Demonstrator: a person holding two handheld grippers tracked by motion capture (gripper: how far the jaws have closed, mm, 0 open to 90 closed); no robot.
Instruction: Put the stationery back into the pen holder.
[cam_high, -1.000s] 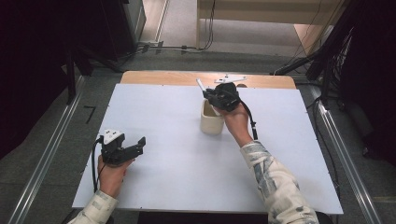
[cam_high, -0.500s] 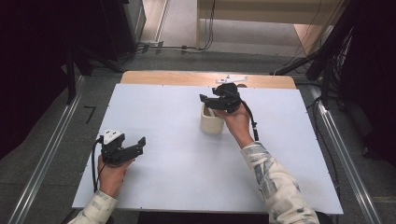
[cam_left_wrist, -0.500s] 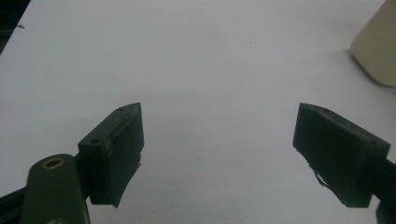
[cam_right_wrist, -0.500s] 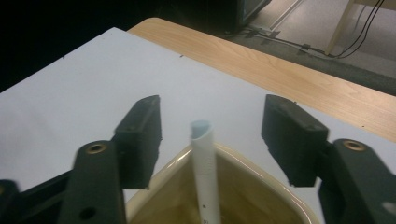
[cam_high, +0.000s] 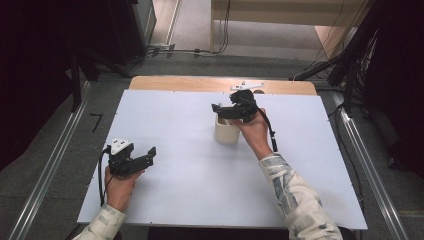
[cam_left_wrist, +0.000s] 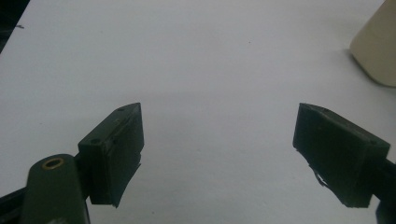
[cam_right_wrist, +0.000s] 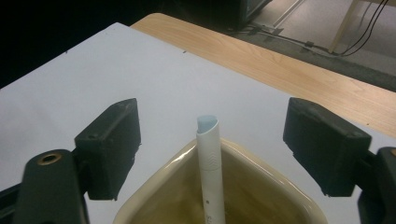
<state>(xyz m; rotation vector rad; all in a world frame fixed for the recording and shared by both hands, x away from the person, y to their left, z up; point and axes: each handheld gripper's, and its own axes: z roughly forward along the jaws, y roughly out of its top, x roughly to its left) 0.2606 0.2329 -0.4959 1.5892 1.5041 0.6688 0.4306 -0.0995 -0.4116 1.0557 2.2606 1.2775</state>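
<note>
Near the person, the left gripper (cam_high: 150, 153) rests with jaws wide over the bare white table sheet (cam_high: 175, 200) and can stay clear. Farther off, the right gripper (cam_right_wrist: 210, 140), jaws spread and empty, hovers just above the cream glazed three-cornered cup (cam_right_wrist: 280, 186) holding the upright white plastic pen (cam_right_wrist: 210, 158). It would be best lifted straight up so the cup isn't tipped.

Glossy ceramic cup (cam_right_wrist: 243, 186), matt white pen (cam_right_wrist: 211, 172)
</note>
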